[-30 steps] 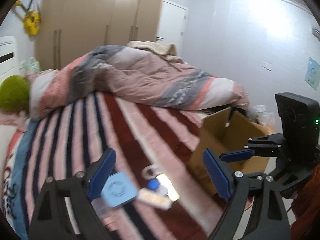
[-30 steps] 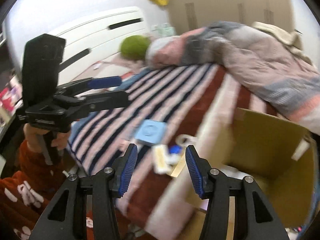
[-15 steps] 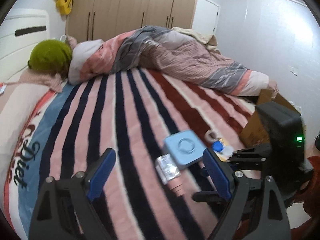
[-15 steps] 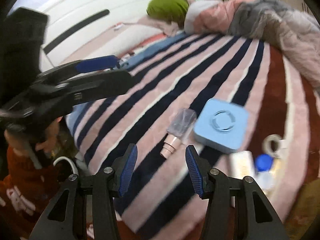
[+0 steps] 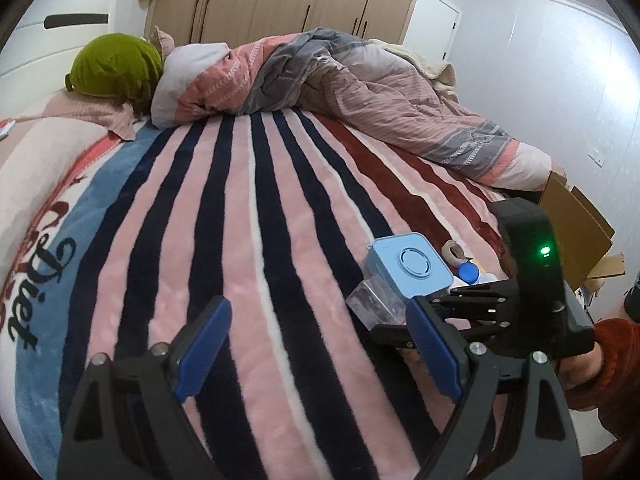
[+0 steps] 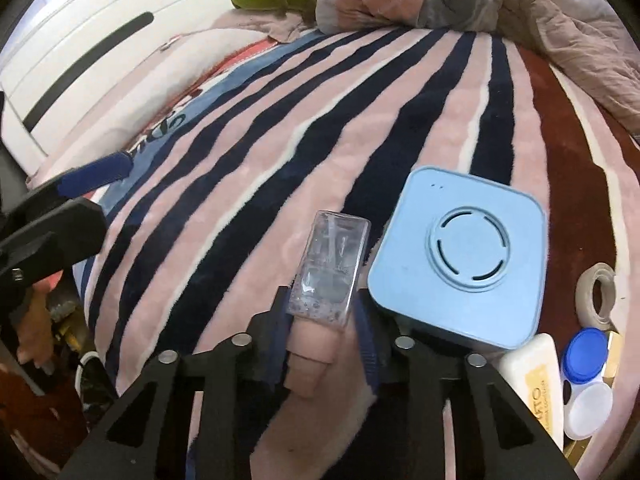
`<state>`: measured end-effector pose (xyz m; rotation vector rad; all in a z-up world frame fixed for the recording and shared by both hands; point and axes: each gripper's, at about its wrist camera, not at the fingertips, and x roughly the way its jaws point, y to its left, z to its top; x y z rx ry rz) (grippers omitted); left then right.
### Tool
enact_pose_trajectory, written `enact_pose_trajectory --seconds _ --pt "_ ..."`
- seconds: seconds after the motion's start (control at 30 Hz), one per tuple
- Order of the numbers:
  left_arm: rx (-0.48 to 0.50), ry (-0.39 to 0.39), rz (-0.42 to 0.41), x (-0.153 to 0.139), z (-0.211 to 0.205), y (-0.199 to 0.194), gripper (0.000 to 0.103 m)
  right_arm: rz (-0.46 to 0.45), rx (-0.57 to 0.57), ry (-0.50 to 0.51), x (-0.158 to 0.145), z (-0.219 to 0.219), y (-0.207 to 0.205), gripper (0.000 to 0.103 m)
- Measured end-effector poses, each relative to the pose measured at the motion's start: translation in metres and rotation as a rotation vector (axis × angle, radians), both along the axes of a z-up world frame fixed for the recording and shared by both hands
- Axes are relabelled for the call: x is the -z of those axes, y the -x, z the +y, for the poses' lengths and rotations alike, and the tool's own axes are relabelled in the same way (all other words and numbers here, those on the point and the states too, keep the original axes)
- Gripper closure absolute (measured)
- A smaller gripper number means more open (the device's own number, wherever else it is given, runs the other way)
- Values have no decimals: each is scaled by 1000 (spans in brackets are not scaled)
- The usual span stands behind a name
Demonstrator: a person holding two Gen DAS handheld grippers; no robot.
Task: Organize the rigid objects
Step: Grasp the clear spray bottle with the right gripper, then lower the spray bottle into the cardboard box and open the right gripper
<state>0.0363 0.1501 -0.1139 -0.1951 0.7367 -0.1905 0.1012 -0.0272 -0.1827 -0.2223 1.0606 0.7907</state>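
Our right claw [image 6: 320,332] sits closed around the pink cap end of a clear bottle [image 6: 330,266] that lies on the striped bed blanket [image 6: 280,120]. At the bottle's 3 o'clock, touching or just beside it, stands the blue square box [image 6: 460,256]. A tape roll [image 6: 596,292], blue cap [image 6: 586,354] and white tube [image 6: 534,376] lie toward 4 o'clock. Our left claw [image 5: 316,348] hangs wide open above the blanket, holding nothing.
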Motion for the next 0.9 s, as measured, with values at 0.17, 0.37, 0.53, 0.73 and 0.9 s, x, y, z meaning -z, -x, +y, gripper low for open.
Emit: enact_pose_trajectory --seconds 0.17,0.37,0.53,0.73,0.9 --pt "69 77 -3 -5 -11 -4 16 -6 -44 -52 -22 -14 11 81" --pt "177 184 -3 -20 -37 -7 16 -87 -113 -78 -58 -26 37 81" --pt "262 200 -23 -44 -70 -8 30 -161 -155 -121 -88 -43 60 81" --pt "317 164 -61 -78 -113 -12 45 -274 -151 -153 -129 -83 77 81" --pt "396 121 -107 -111 -171 -20 45 -342 -99 -165 -157 -131 82 81"
